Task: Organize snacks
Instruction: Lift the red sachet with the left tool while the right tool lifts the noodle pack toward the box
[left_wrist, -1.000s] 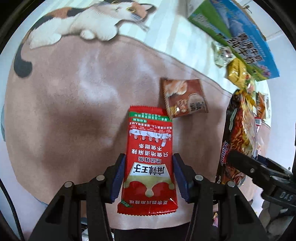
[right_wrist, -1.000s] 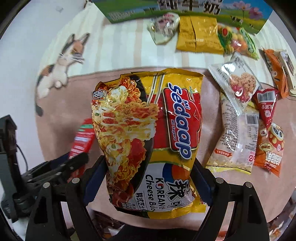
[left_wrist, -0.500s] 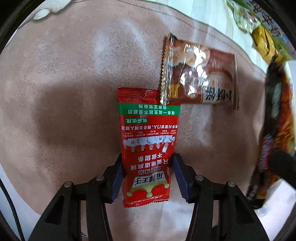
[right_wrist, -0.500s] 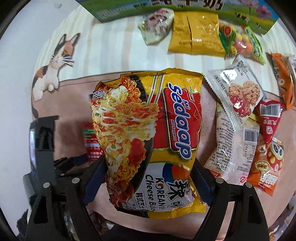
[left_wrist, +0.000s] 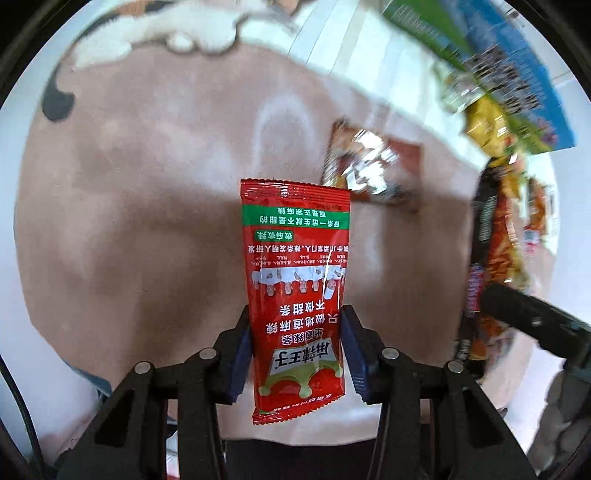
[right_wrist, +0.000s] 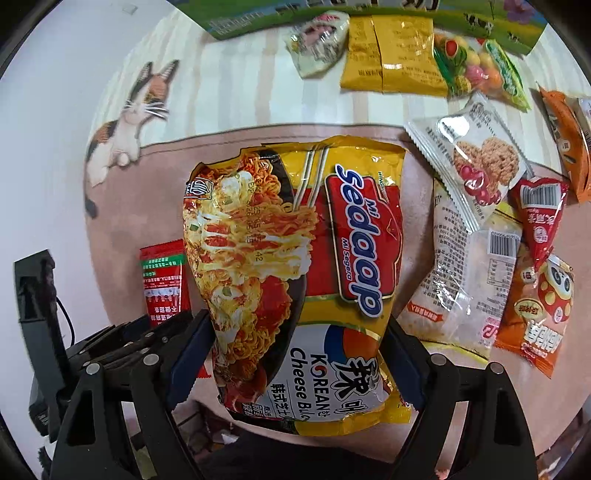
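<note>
The left gripper (left_wrist: 295, 350) clamps a red spicy-strip sachet (left_wrist: 295, 291) at centre frame, long axis vertical, its Chinese print upside down. The right gripper (right_wrist: 295, 365) grips an upright "Mi Sedaap Korean Cheese Buldak" noodle packet (right_wrist: 295, 280) at centre frame.

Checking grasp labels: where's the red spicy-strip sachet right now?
Left wrist view, centre: red sachet pinched in the left gripper, above the pink mat, brown packet beyond it.

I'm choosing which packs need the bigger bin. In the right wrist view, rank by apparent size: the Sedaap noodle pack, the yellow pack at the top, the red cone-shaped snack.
1. Sedaap noodle pack, though held close to the camera, so inflated.
2. Yellow pack.
3. Red cone-shaped snack.
</note>
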